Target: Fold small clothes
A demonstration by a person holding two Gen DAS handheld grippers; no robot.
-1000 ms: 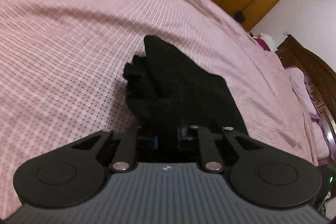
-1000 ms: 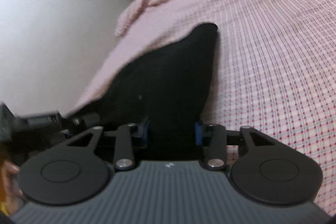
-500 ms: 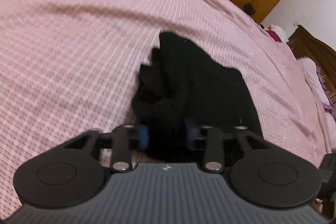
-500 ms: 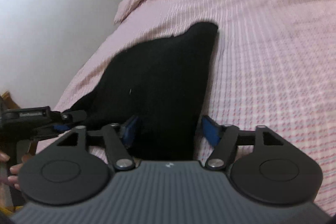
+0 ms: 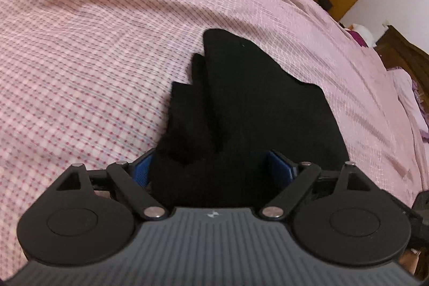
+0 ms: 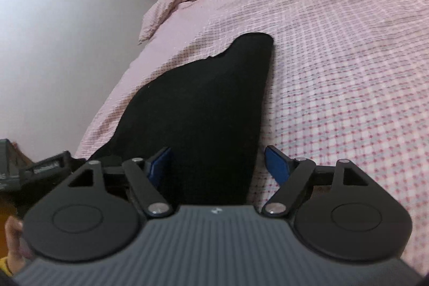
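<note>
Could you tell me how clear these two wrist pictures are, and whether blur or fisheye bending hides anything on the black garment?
Left wrist view: fairly sharp; the checked bedspread bows strongly; the black garment shows its layered edges but little surface detail. Right wrist view: softer, bedspread checks smeared far off; the garment reads as a flat dark shape with its folds lost.

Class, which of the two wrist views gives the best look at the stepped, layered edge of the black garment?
The left wrist view: the black garment shows its stepped layers along its left edge against the pink bedspread. The right wrist view shows the garment only as one smooth dark shape tapering to a point, its layers hidden.
</note>
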